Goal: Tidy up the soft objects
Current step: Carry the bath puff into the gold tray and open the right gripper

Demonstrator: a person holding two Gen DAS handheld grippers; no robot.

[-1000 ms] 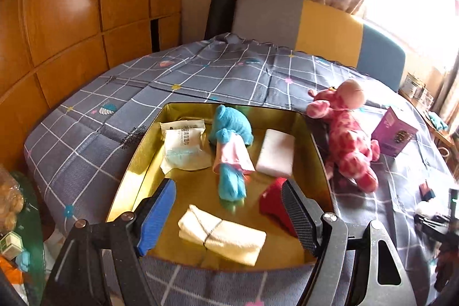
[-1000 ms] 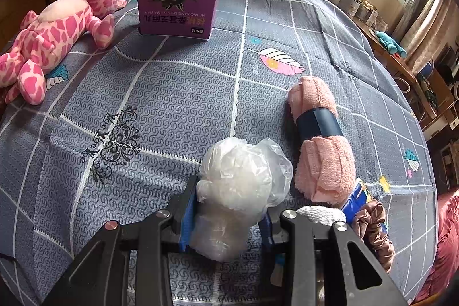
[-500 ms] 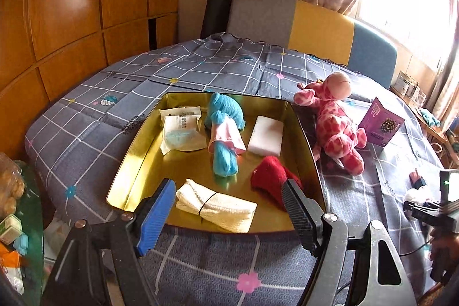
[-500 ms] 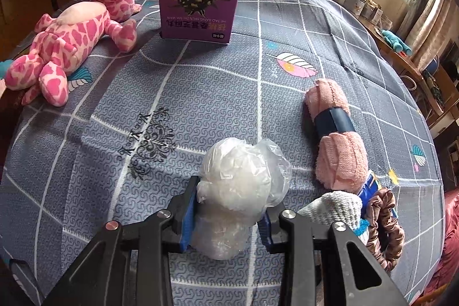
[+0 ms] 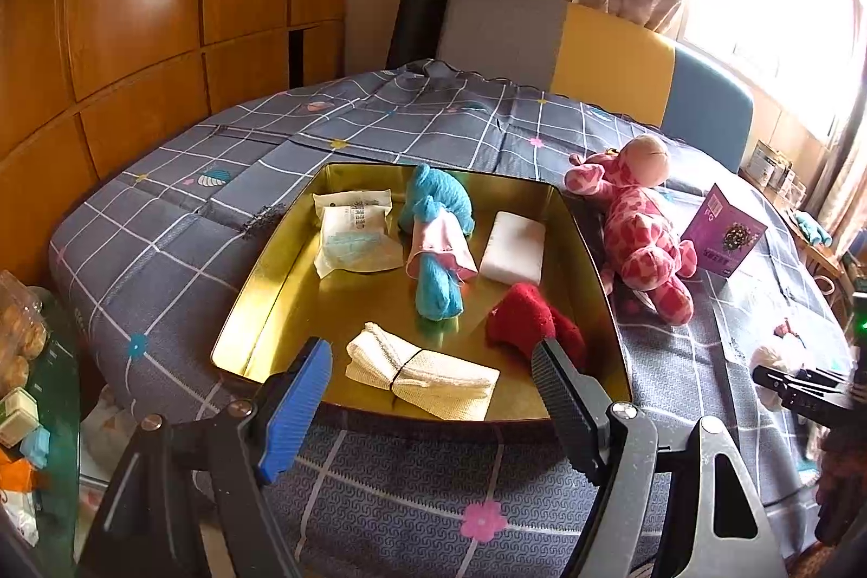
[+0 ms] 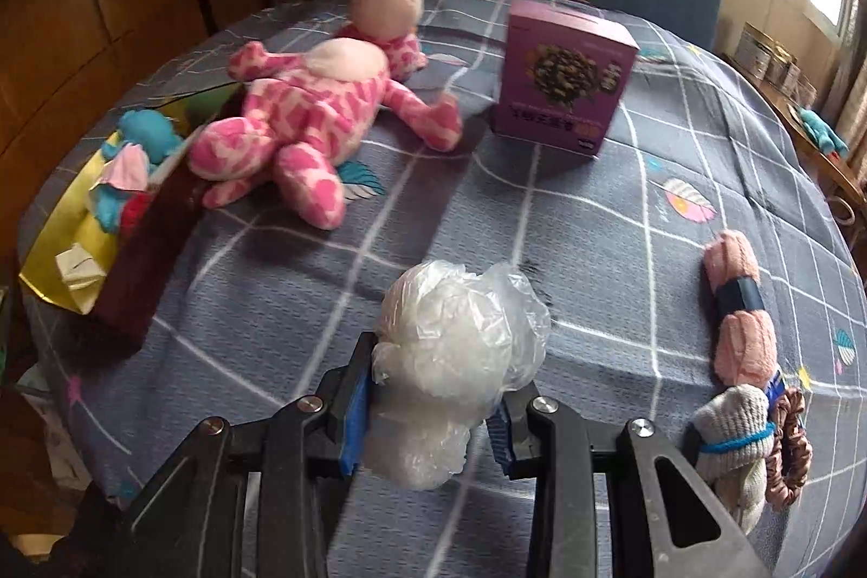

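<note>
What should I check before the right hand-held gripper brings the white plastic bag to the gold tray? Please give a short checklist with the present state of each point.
1. Grip on the white plastic bag: ok, the right hand-held gripper has both pads pressed on it.
2. Free space in the gold tray: ok, bare floor shows at its left side, near the white packet.
3. Path to the tray: not ok, the pink plush toy lies beside the tray's near wall.
4. Left hand-held gripper: ok, open and holding nothing, at the tray's front edge.
5. Bag closed so nothing falls out: cannot tell.
6. Items left on the cloth: not ok, the pink yarn roll still lies outside.
</note>
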